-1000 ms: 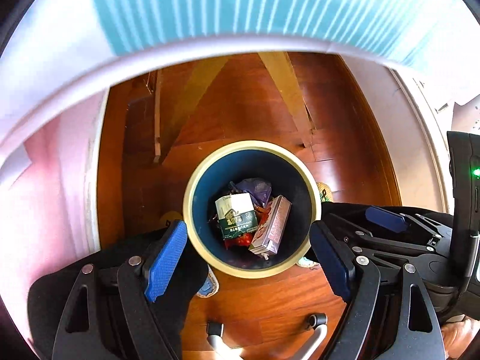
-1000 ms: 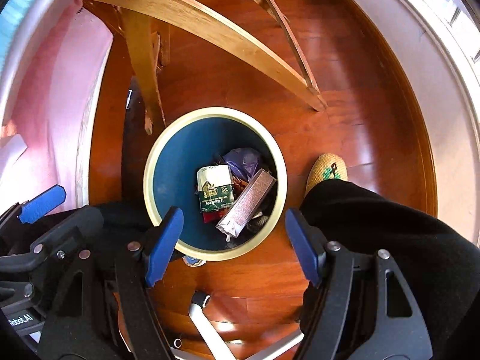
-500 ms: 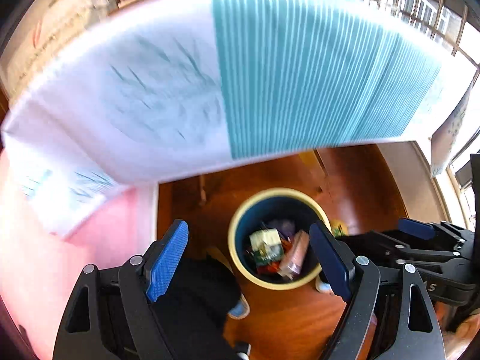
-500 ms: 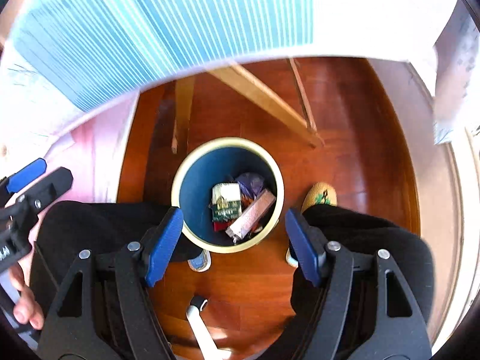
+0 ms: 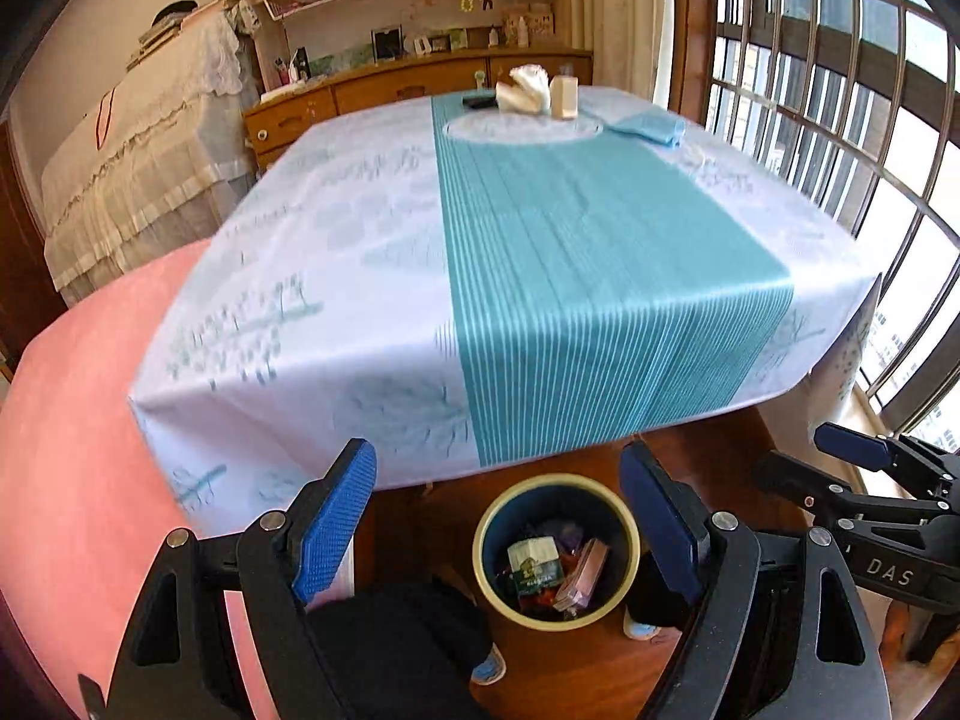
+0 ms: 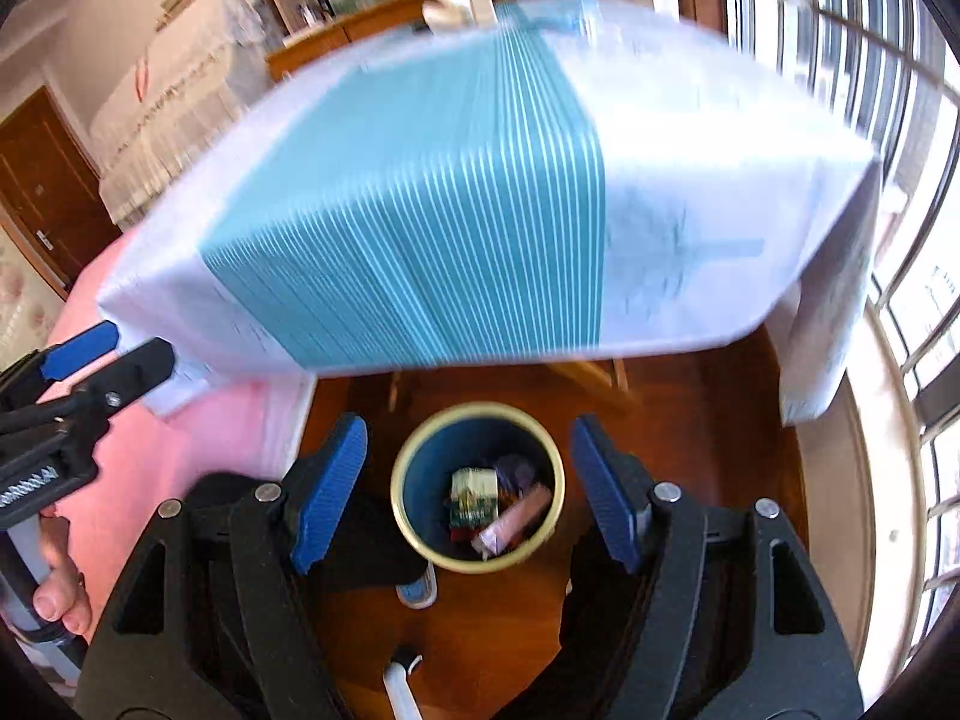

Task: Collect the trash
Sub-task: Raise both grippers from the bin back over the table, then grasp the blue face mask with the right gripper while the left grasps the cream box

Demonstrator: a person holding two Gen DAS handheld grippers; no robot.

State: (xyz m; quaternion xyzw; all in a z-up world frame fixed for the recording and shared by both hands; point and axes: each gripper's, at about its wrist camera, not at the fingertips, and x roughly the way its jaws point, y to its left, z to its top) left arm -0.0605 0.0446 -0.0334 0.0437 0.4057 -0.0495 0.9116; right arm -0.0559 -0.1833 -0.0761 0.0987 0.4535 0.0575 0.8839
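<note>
Both grippers, left [image 5: 501, 516] and right [image 6: 468, 495], stand wide and empty above the cream-rimmed blue bin [image 5: 555, 552] holding discarded cartons; next, locate remaining trash on the tablecloth-covered table [image 5: 540, 252].

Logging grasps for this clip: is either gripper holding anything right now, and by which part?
Nothing is held. The left gripper and right gripper both stand open and empty above the bin; the trash lies inside it.

Teal-striped white tablecloth [image 5: 540, 276]
</note>
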